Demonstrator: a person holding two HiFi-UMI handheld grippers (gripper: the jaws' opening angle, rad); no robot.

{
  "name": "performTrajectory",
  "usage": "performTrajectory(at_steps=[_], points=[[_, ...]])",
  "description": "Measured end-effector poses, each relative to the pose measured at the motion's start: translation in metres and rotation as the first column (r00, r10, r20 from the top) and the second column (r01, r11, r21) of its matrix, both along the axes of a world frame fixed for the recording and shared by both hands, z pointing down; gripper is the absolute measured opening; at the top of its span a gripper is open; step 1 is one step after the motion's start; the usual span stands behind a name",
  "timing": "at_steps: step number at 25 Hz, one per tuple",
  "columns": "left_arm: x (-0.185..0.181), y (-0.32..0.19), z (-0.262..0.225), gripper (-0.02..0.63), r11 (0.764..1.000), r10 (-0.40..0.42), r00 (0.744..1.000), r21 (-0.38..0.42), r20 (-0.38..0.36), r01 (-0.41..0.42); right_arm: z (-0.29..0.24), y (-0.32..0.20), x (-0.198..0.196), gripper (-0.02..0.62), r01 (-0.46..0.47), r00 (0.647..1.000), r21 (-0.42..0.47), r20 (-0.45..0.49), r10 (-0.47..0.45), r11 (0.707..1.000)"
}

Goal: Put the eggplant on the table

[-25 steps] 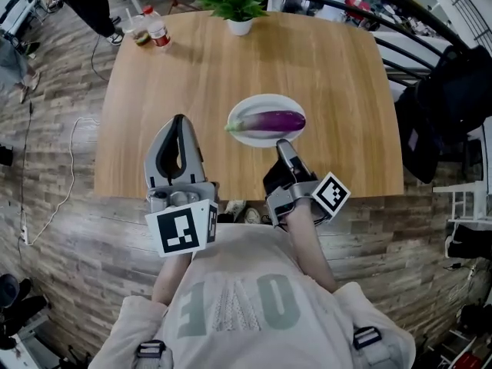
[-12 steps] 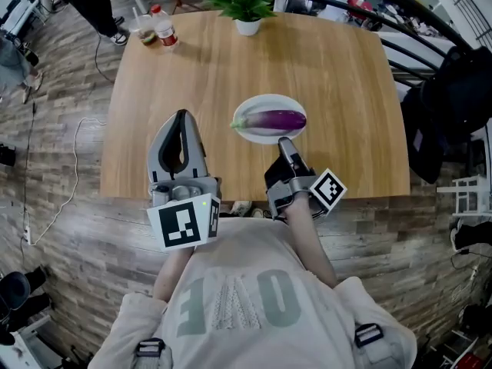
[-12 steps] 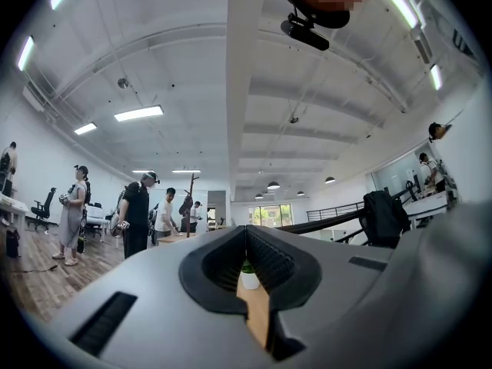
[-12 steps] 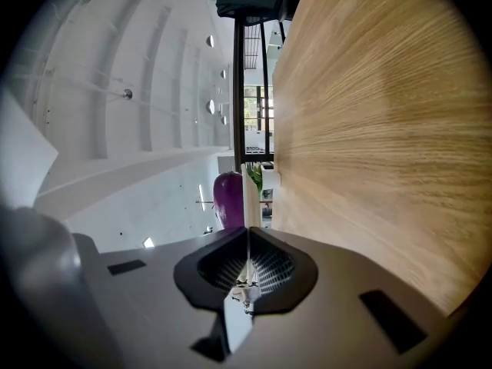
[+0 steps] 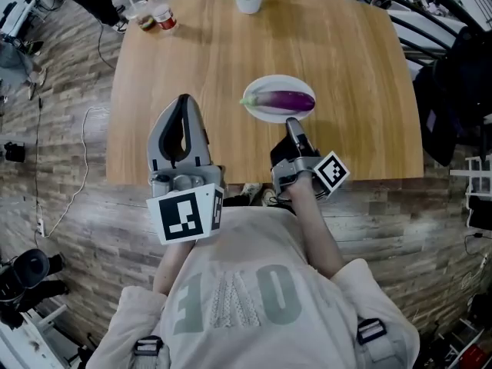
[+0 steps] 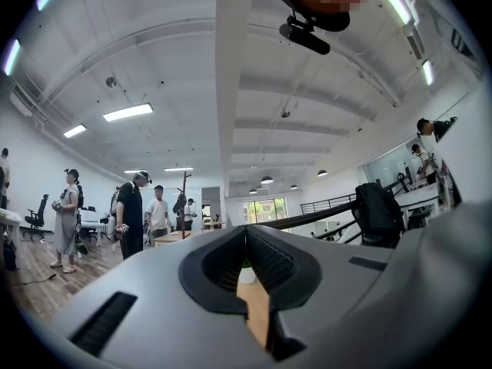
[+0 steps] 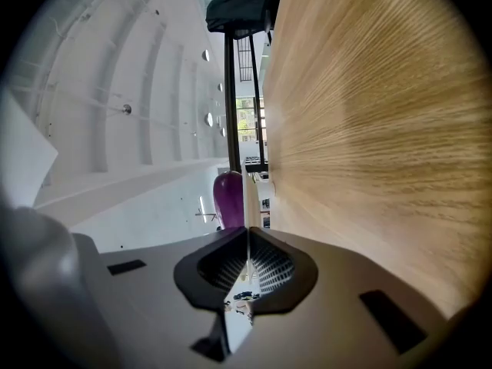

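Eggplant (image 5: 286,100) lies lengthwise on a white plate (image 5: 269,117) near the middle of the wooden counter (image 5: 192,60), stem end (image 5: 247,101) toward the left. Right gripper (image 5: 290,121) sits low, just short of the plate's near rim, with its jaws pressed together on nothing; its own view shows the purple body (image 7: 228,198) straight ahead. Left gripper (image 5: 182,98) is held over the near-left counter, jaws also together and empty. Skin looks glossy and smooth, so likely slippery. The body is probably firm with slight give, moderate in weight, and bruisable under hard pinching. Best hold, by my reckoning, is across the thick middle, jaws opened wide first, with modest pressure. The tapered ends would tend to squirt out.
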State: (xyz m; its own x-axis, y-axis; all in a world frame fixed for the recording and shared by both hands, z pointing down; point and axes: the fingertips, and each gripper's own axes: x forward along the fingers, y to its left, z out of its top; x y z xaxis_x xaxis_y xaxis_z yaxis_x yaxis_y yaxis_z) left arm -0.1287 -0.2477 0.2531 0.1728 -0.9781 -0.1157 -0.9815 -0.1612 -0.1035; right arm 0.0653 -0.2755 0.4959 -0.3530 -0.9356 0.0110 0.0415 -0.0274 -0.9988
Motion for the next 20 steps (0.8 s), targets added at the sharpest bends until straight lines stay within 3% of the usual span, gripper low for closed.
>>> performTrajectory(at_steps=[6,20], points=[[0.009,0.007,0.004,0.009,1.0,0.013,0.999,-0.019,0.031,-0.012,0.022,-0.006,-0.005,0.026,0.02,1.0,-0.025,-0.017,-0.02,0.999],[0.01,0.015,0.005,0.009,1.0,-0.004,1.0,-0.015,0.018,0.004,0.073,0.002,-0.011,0.026,0.03,0.998,-0.136,-0.043,-0.036,0.99]])
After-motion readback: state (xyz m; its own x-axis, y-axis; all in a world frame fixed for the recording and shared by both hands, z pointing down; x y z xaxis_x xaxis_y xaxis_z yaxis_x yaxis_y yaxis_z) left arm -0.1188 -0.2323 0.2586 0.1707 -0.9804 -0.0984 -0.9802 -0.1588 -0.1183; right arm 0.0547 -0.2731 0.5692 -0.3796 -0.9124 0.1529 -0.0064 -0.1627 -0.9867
